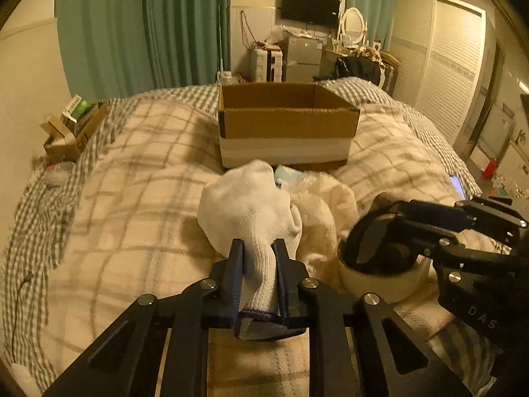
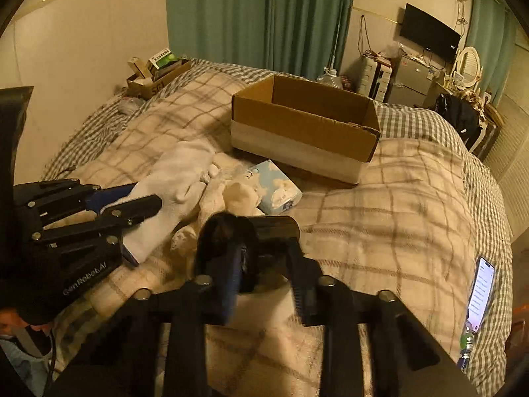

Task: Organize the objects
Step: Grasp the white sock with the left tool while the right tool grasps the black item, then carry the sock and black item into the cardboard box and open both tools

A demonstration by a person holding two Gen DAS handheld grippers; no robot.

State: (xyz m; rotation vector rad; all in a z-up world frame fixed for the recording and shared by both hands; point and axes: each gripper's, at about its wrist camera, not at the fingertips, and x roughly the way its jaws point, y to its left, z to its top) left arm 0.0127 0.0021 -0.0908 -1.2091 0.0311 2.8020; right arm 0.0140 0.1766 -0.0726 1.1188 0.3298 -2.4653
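The left gripper (image 1: pixel 259 258) pinches a white knitted sock (image 1: pixel 251 208) pointing straight toward the open brown cardboard box (image 1: pixel 287 125) ahead, while the right gripper (image 2: pixel 261 264) clasps a dark rounded object (image 2: pixel 231 231).

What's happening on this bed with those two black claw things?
A person is tidying with a handheld gripper in each hand. The left gripper is clamped on a white sock. The right gripper holds a black, shiny object I can't identify. An open cardboard box waits on the plaid blanket, beside a tissue pack.
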